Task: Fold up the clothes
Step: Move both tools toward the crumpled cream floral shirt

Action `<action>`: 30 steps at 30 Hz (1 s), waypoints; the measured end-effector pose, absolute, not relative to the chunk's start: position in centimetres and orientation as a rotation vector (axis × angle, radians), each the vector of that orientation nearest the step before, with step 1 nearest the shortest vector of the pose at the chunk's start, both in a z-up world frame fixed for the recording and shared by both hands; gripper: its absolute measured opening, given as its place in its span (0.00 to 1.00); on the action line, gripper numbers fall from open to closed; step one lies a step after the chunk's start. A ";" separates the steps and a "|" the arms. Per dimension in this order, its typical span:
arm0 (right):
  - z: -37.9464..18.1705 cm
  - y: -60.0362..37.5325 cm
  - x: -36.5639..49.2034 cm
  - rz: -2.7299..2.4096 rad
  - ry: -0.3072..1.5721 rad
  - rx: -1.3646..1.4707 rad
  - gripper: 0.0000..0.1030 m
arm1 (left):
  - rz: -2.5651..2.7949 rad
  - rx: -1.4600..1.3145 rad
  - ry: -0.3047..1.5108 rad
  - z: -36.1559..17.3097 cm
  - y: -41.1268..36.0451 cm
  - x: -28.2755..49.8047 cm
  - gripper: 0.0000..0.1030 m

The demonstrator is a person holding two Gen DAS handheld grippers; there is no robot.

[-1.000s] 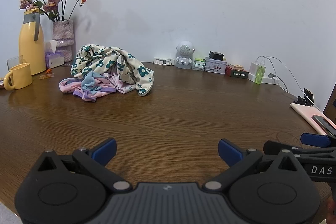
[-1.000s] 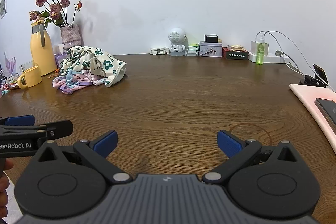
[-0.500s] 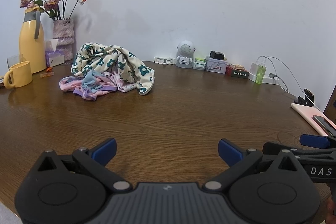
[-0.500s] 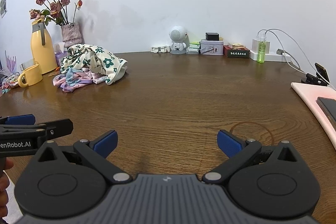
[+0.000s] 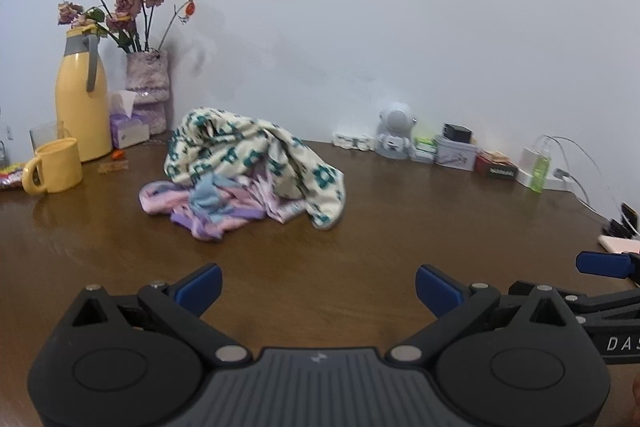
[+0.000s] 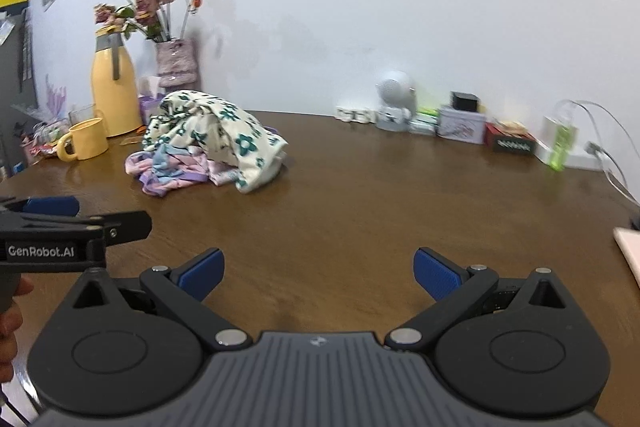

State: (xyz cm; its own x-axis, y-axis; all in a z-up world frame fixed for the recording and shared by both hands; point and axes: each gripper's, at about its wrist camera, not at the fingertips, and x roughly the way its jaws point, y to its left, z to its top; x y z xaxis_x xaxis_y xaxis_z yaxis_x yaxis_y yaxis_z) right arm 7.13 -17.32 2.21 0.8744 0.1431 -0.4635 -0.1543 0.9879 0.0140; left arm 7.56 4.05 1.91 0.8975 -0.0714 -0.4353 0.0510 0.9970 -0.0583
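Observation:
A crumpled pile of clothes lies on the brown wooden table [image 5: 360, 247]: a cream garment with green flowers [image 5: 256, 155] [image 6: 224, 135] heaped over a pink, purple and blue one [image 5: 208, 207] [image 6: 172, 171]. My left gripper [image 5: 318, 287] hovers open above bare wood, short of the pile. In the right wrist view the pile lies ahead and to the left. My right gripper [image 6: 318, 269] is open too, holding nothing. Each gripper's side shows at the edge of the other's view.
A yellow jug [image 5: 80, 95], yellow mug [image 5: 54, 167], vase of roses [image 5: 148, 91] and tissue box [image 5: 128, 131] stand left of the pile. Along the wall are a small white robot figure [image 5: 396, 131], tins, a green bottle [image 5: 540, 167] and cables. A pink pad [image 6: 630, 251] lies at the right edge.
Both grippers have moved forward and swung left toward the pile, which now looks larger and nearer the middle. Both stay open. The clothes have not moved.

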 end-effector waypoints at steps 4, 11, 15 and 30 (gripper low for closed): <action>2.7 -16.1 9.9 0.184 0.487 -0.048 1.00 | -0.056 -0.056 0.460 2.5 5.2 9.8 1.00; 2.9 -14.1 15.4 0.241 0.525 -0.068 1.00 | -0.018 -0.032 0.462 3.3 7.3 14.0 1.00; 2.7 -13.6 19.4 0.301 0.568 -0.023 1.00 | 0.019 -0.011 0.458 3.7 8.8 16.8 1.00; 1.6 -14.5 35.7 0.378 0.738 0.349 0.79 | 0.155 0.050 0.473 5.1 14.9 26.4 1.00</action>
State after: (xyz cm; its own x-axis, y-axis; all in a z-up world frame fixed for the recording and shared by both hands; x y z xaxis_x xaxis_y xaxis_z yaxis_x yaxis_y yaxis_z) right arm 35.67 -14.48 1.62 0.6789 0.4495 -0.5806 -0.2089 0.8763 0.4342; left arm 26.44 14.90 5.08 0.8788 0.1604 -0.4494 -0.1370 0.9870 0.0843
